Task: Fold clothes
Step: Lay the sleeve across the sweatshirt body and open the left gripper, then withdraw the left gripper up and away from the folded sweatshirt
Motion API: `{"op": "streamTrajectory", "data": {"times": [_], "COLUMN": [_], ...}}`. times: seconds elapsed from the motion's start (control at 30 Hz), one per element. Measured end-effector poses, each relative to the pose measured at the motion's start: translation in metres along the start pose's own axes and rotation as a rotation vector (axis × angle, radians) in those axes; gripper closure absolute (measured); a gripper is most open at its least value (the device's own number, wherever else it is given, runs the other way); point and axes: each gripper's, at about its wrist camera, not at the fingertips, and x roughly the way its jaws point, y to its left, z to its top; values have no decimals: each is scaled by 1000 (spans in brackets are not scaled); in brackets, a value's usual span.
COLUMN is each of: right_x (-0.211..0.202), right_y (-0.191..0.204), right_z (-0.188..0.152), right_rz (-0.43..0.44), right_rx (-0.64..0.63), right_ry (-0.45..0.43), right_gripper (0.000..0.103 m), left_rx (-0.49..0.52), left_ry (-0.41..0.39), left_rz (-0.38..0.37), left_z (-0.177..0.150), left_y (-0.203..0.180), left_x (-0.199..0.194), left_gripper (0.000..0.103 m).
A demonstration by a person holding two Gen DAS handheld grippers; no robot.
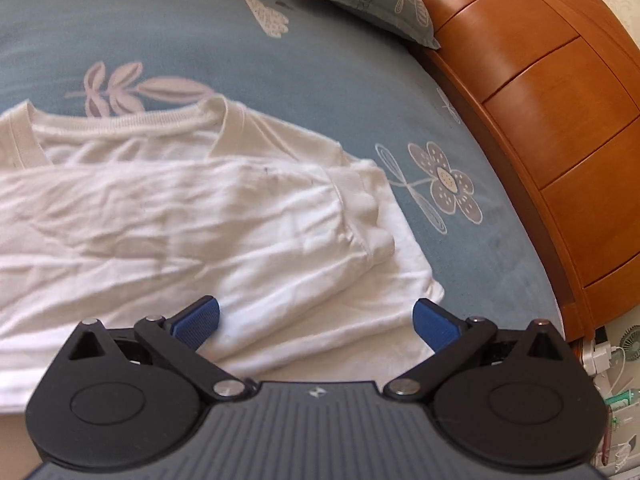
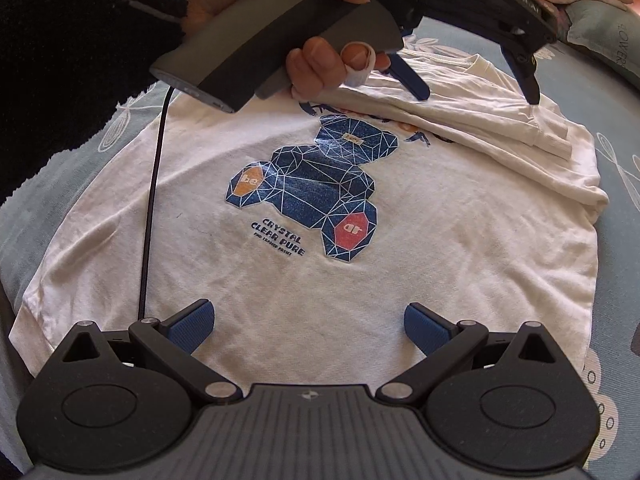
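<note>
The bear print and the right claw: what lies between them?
Only bare white T-shirt cloth lies between the bear print and the open right claw, as the right wrist view shows.

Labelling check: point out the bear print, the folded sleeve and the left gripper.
bear print (image 2: 308, 188): right wrist view, on the blue torso.
folded sleeve (image 2: 460, 116): right wrist view, mid-length of the sleeve lying across the shirt.
left gripper (image 2: 478, 94): right wrist view, midway between its fingertips.

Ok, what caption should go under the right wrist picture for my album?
Open right gripper hovers over a white bear-print T-shirt on the bed, left gripper open above its folded sleeve.
</note>
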Motion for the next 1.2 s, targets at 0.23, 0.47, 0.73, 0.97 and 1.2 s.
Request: {"op": "streamTrajectory", "data": {"times": [0.23, 0.47, 0.73, 0.97, 1.2], "right_x": [0, 2, 3, 8, 9], "right_y": [0, 1, 1, 2, 3], "right_z": [-1, -1, 0, 1, 2], "right_rz": [2, -6, -19, -38, -49], "right_rx": [2, -1, -7, -18, -24], "right_ry": [-1, -2, -8, -27, -49], "right_gripper": [0, 0, 0, 0, 0], "left_rx": [93, -14, 9, 82, 17], "left_ry": [-55, -235, -299, -325, -374], "left_rz": [8, 242, 659, 782, 893], "left_z": [5, -3, -70, -99, -105], "left_y": [-15, 49, 120, 135, 149], "left_x": [-54, -142, -170, -161, -159], "left_gripper": [1, 1, 1, 1, 0]}}
